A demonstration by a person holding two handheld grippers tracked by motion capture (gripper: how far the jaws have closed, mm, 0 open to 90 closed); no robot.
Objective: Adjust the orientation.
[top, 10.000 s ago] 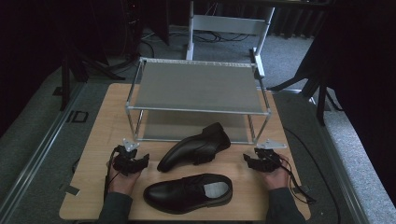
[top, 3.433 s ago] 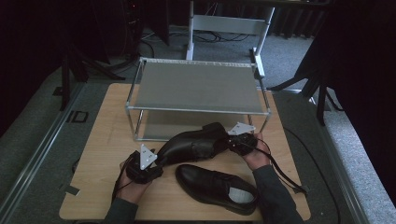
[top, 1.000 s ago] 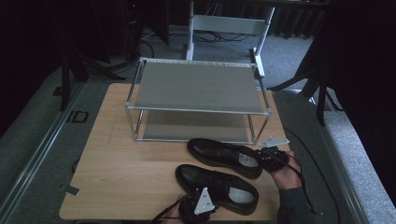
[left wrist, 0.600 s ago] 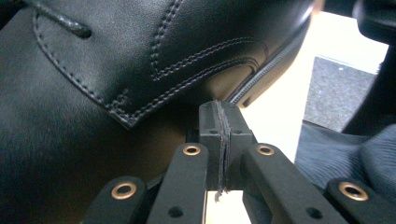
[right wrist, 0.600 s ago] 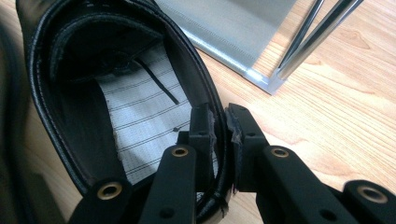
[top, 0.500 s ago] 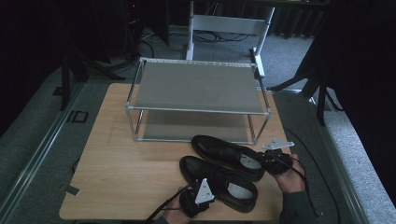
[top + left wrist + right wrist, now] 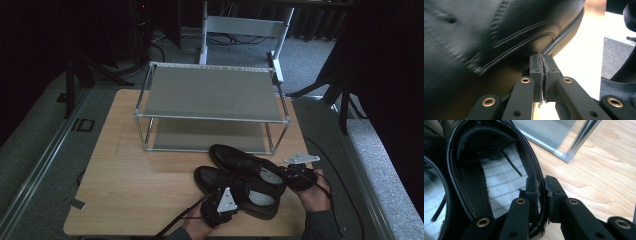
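Two black leather shoes lie side by side at the table's front right, toes pointing left. The far shoe (image 7: 240, 161) has its heel toward my right gripper (image 7: 287, 175), which is shut on the heel rim (image 7: 534, 165), one jaw inside over the striped insole and one outside. The near shoe (image 7: 235, 186) lies just in front of it. My left gripper (image 7: 226, 199) is at that shoe's near side. In the left gripper view, the left gripper (image 7: 542, 60) is shut, pads together and pressed against the shoe's side (image 7: 486, 30) just above the sole edge.
A two-tier metal shoe rack (image 7: 212, 95) stands at the back middle of the wooden table (image 7: 130, 175), its front right leg (image 7: 584, 135) close behind the far shoe. Cables trail from both grippers off the front edge. A white frame stands on the floor behind.
My left gripper has moved right and away from me, nudging the near shoe closer to the far shoe. The right gripper and the far shoe have barely shifted.
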